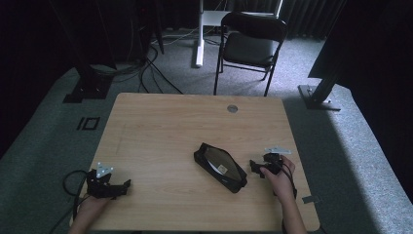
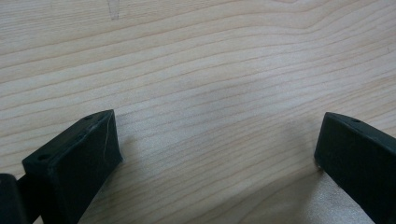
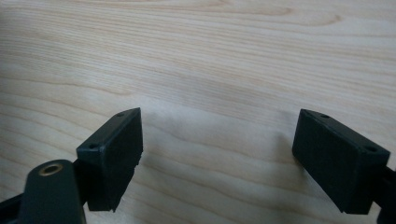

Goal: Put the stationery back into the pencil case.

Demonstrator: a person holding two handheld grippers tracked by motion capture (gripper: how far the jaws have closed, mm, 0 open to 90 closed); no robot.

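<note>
A: Black pouch [image 1: 220, 167], unzipped, lies slantwise a bit right of mid-table [image 1: 160, 122]. Something pale and flat inside; can't tell what.

B: Held?

A: No. Right gripper [image 1: 253, 167] sits just beside the pouch's right end, apart from it. Jaws wide, only bare wood between them in the right gripper view [image 3: 217, 149].

B: Left one?

A: Left gripper [image 1: 127, 185] is down at the near-left corner, well apart from the pouch. Jaws wide too, nothing in them [image 2: 217, 149].

B: Progress?

A: My read: pouch is open and let go, so either the packing step is done or it's about to be picked up. Zip not closed; that looks left to do.

B: Anything else?

A: Chair [image 1: 251, 41] past the far edge, cables on the floor. Table otherwise bare.
</note>
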